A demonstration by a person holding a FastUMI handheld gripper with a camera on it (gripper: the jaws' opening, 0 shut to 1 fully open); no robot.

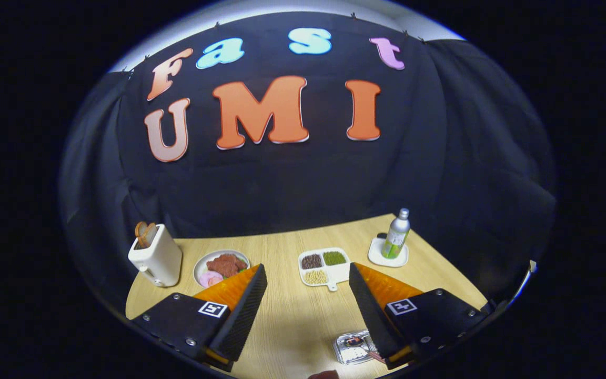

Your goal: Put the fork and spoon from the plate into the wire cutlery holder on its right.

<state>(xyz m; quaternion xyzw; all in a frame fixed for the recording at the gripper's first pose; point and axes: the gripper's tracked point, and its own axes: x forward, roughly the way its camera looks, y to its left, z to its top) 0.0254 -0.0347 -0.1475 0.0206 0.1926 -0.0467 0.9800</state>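
Observation:
My gripper [307, 269] is open, its two fingers spread wide above the wooden table [292, 316]. Low down, close against the inner side of the right finger [374, 310], lies a small shiny metal plate [346, 351]. A piece of cutlery [358, 342] with a metal head rests on it, and its handle runs under the right finger. I cannot tell whether it is the fork or the spoon. The finger hides the plate's right part.
Beyond the fingers stand a white toaster [155, 258] with bread in it, a round plate of food [221, 266], a white divided dish [324, 266] of beans, and a bottle [396, 234] on a white coaster [387, 255]. The black cloth wall closes the back.

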